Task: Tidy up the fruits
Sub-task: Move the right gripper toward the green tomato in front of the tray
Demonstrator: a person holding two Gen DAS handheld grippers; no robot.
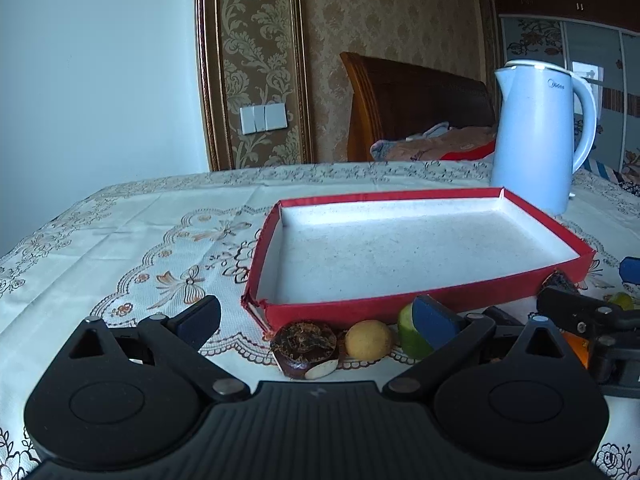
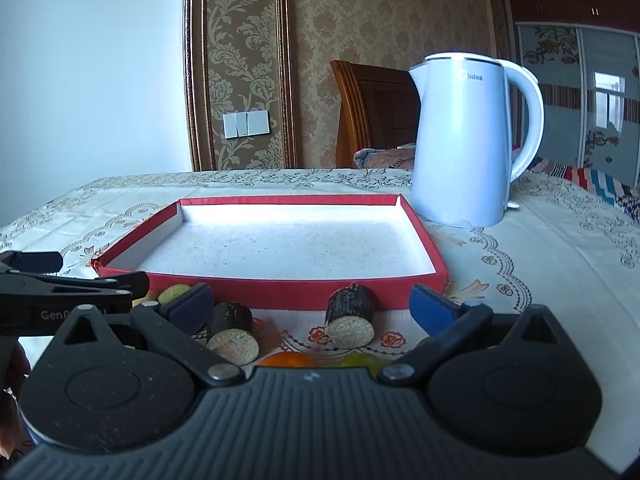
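Your left gripper [image 1: 316,320] is spread wide with nothing clamped: between its blue pads lie a dark brown chestnut-like fruit [image 1: 304,346] and, just beside it toward the right pad, a small round yellow fruit [image 1: 368,339]. A green fruit [image 1: 412,332] sits against the inner face of the right pad, partly hidden by it; you cannot tell whether they touch. Your right gripper [image 2: 312,306] is also released and holds nothing: a dark-skinned cut piece [image 2: 230,334] lies just inside its left pad, a second dark cut piece [image 2: 352,316] stands near the middle of the gap, and an orange fruit [image 2: 286,359] and a greenish one [image 2: 360,360] peek over the gripper body closest to you. Just ahead of both sets of jaws runs the near wall of the shallow red tray [image 1: 360,310], its white floor bare; the fruits line up along that wall outside it. The tray's near left corner is torn. Beyond the tray's far right corner stands a pale blue kettle [image 2: 464,140], close to that rim. The tablecloth [image 1: 120,240] lies open to the left of the tray and, in the right wrist view, to the right of it.
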